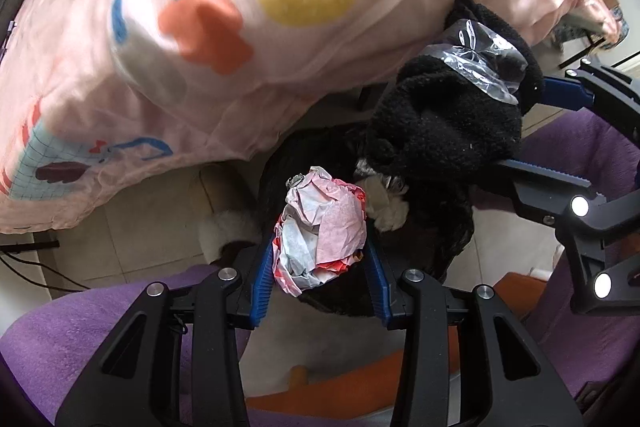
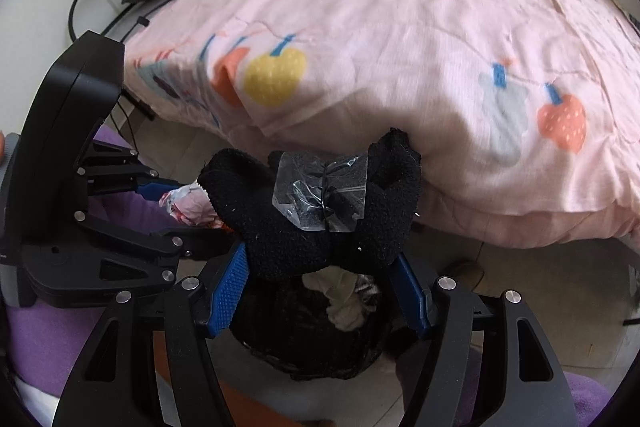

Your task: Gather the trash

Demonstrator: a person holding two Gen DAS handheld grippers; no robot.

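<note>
Left gripper [image 1: 320,247] clamped a crumpled paper wrapper [image 1: 320,231]; right gripper [image 2: 320,291] pinched black fuzzy fabric [image 2: 312,223] w/ clear plastic [image 2: 320,195] stuck on. Both hung over the black-lined bin [image 2: 312,347], prob for dropping in.

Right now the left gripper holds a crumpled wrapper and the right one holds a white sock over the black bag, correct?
Not quite: the sock in the right gripper is black, not white, with a clear plastic piece on it, as the right wrist view shows. The rest holds: the left gripper grips a crumpled wrapper, both over the black bag.
</note>
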